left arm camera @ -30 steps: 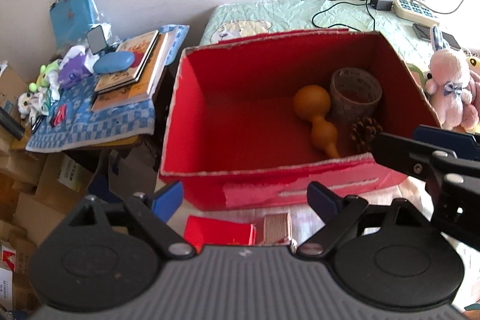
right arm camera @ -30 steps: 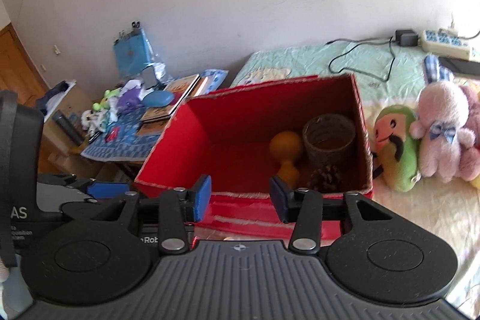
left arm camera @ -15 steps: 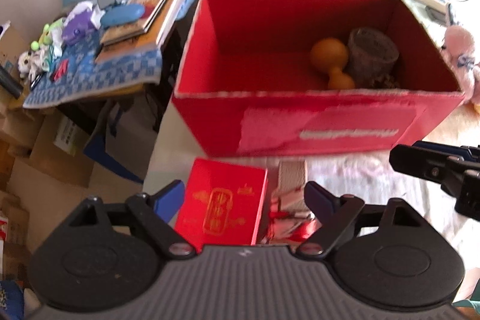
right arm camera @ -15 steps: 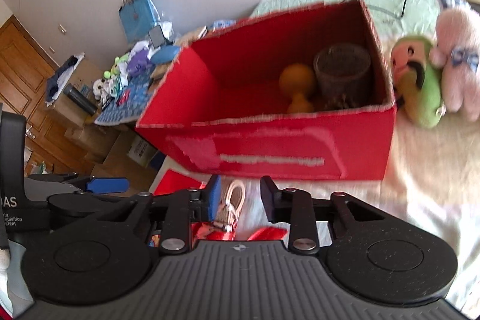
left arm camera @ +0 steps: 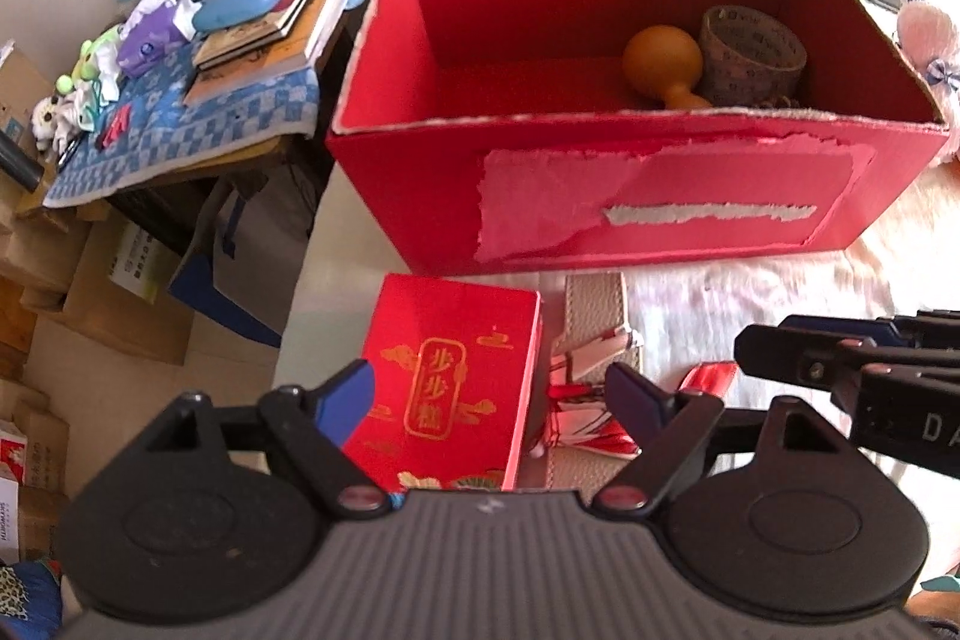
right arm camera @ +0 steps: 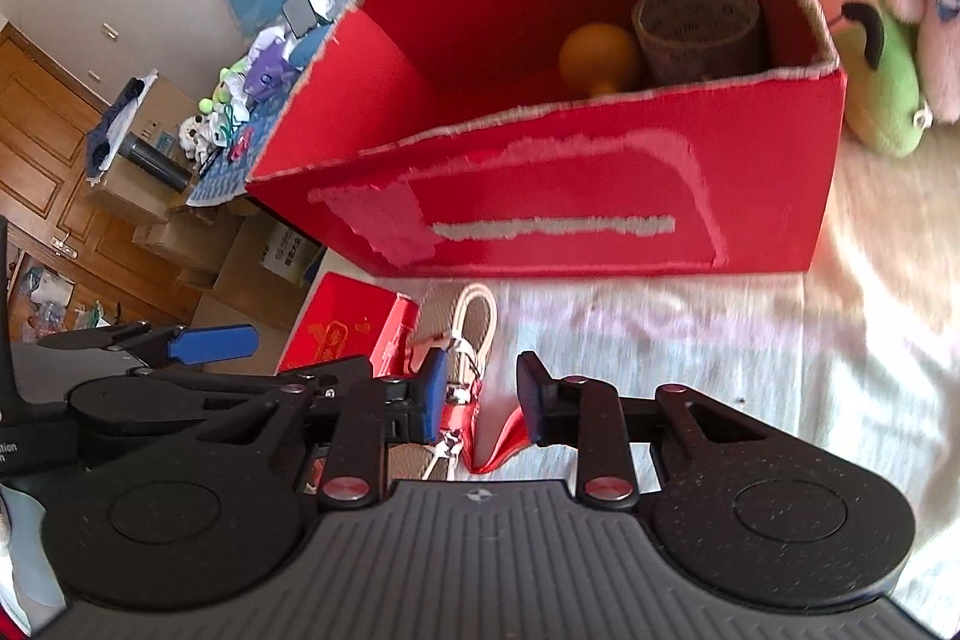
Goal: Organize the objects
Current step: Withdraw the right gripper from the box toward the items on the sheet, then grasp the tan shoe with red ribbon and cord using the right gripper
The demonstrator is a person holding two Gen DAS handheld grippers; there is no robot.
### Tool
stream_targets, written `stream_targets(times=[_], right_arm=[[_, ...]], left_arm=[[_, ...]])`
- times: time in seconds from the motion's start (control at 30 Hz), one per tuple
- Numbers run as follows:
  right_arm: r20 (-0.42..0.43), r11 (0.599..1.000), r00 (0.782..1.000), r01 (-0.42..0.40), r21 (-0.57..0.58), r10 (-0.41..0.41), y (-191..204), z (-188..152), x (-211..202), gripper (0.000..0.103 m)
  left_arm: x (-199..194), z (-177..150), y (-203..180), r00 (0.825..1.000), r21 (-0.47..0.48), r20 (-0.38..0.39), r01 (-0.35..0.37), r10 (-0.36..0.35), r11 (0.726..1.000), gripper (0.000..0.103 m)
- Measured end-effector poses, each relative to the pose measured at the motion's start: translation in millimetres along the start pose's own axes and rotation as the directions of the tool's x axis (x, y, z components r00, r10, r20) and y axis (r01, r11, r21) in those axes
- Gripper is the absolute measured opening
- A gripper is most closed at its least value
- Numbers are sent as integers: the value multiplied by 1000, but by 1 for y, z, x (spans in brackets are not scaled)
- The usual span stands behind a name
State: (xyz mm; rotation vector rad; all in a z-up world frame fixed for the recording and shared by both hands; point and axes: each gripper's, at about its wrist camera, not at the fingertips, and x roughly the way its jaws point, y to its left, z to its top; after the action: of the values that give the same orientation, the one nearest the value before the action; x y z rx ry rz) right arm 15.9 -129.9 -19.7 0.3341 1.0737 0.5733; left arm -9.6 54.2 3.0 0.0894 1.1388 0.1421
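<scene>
- Red gift box (left arm camera: 450, 388) lies flat on the bed just before the big red cardboard box (left arm camera: 600, 196), between the left gripper (left arm camera: 489, 394)'s spread fingers.
- Likely light, stiff and slick; best pinched across its long edges.
- Right gripper (right arm camera: 480, 394) hangs part-open over the red ribbon tangle (right arm camera: 462, 412) alongside, gripping nothing.

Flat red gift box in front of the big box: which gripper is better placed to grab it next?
Left, probably. The left gripper is open with the flat red gift box framed between its fingers. The right gripper sits over the red ribbon instead, with the gift box off to its left.
</scene>
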Motion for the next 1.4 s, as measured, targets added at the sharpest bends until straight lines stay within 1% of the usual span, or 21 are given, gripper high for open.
stream_targets(times=[0.13,0.2,0.4,0.57,0.67,0.8,0.87,1.07,1.23,1.3,1.4], right_arm=[[-17,999,1000,-12,32,12,-4,0,4,28],[-25,999,1000,-16,42,17,-8,-1,6,28],[-61,996,997,-37,81,42,-15,-5,18,25],[-76,993,994,-76,92,83,-14,-4,24,25],[-88,992,991,-88,91,96,-11,-4,30,25],[-118,991,988,-87,102,99,-11,-6,39,26],[-124,990,987,-88,113,102,-11,-6,42,26],[-138,987,984,-91,129,109,-11,-5,52,27],[-139,979,980,-117,165,141,-14,-6,59,29],[-144,974,977,-130,184,157,-16,-6,61,30],[-145,969,974,-141,201,172,-20,-6,59,25]], left_arm=[[5,-2,2,1000,0,-13,13,-13,1000,83],[5,-4,3,999,7,-14,30,-30,1000,80],[1,-21,1,991,61,7,134,-135,989,76],[2,-32,-4,971,82,-5,237,-238,968,70],[5,-35,-6,957,81,-13,289,-289,954,69],[11,-39,-8,942,82,-35,335,-333,939,69],[15,-41,-8,937,82,-48,349,-346,933,69],[28,-43,-6,930,80,-84,364,-357,928,69],[35,-43,-9,933,103,-102,355,-345,929,71],[36,-42,-9,931,108,-103,362,-352,926,72],[37,-41,-10,931,119,-106,362,-350,925,74]])
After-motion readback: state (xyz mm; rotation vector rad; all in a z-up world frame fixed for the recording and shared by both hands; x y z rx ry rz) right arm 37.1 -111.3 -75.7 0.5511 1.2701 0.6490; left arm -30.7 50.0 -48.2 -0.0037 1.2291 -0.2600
